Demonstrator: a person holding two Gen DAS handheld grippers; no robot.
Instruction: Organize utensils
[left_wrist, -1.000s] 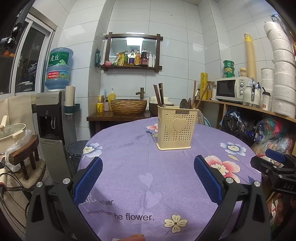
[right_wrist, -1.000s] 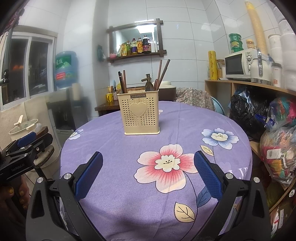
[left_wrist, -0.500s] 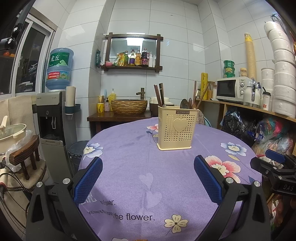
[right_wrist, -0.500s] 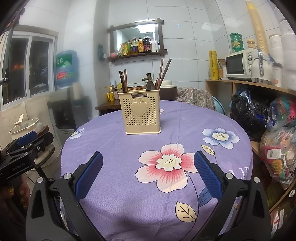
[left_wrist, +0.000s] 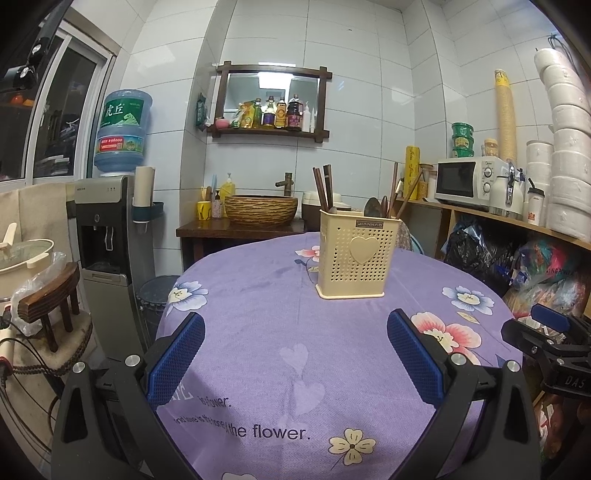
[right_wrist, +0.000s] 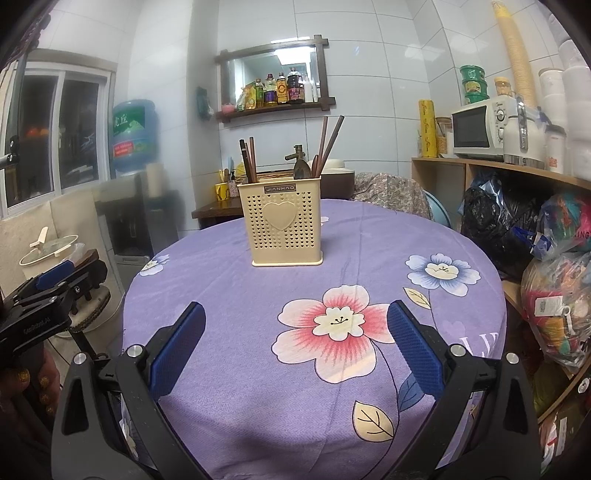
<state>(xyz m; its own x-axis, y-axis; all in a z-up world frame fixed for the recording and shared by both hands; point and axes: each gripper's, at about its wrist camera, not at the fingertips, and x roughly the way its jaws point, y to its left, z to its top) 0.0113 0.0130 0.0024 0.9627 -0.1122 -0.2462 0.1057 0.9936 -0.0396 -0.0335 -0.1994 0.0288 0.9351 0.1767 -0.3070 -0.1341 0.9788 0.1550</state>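
We count one cream perforated plastic utensil holder, four dark wooden chopsticks, and two open blue-padded grippers.

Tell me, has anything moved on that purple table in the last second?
Hardly anything. The left claw and right claw drifted very slightly, both open and holding nothing. The cream perforated plastic utensil holder stayed put on the purple flowered tablecloth, with its brown chopsticks standing in it as before.
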